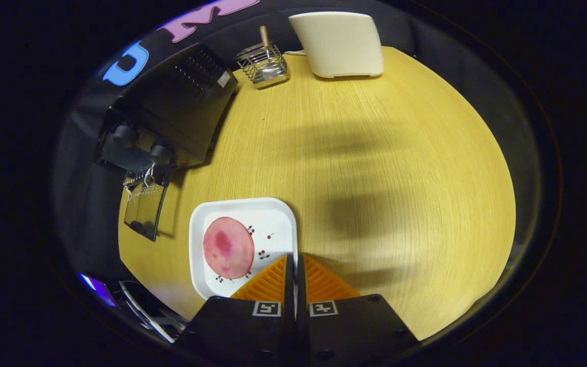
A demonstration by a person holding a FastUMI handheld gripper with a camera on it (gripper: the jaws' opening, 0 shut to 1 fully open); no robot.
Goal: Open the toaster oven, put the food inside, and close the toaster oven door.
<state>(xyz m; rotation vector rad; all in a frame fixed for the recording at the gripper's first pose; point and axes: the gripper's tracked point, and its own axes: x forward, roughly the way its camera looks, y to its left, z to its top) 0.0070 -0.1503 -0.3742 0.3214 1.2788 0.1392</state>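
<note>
Already the toaster oven (171, 112) door (144, 211) hangs open; gripper (294, 262), fingers pressed together, hovers by the plate (273, 216), and must next spread to take the pink food (228, 247).

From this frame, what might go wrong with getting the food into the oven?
1. The tongs are shut, with nothing between the fingers, over the right rim of the white plate. They must open first, or they may nudge the plate.
2. The pink round food lies flat on the plate, so it may be hard to pinch and could slip.
3. The toaster oven has its door hanging open over the table's edge; a swing could hit it.
</note>
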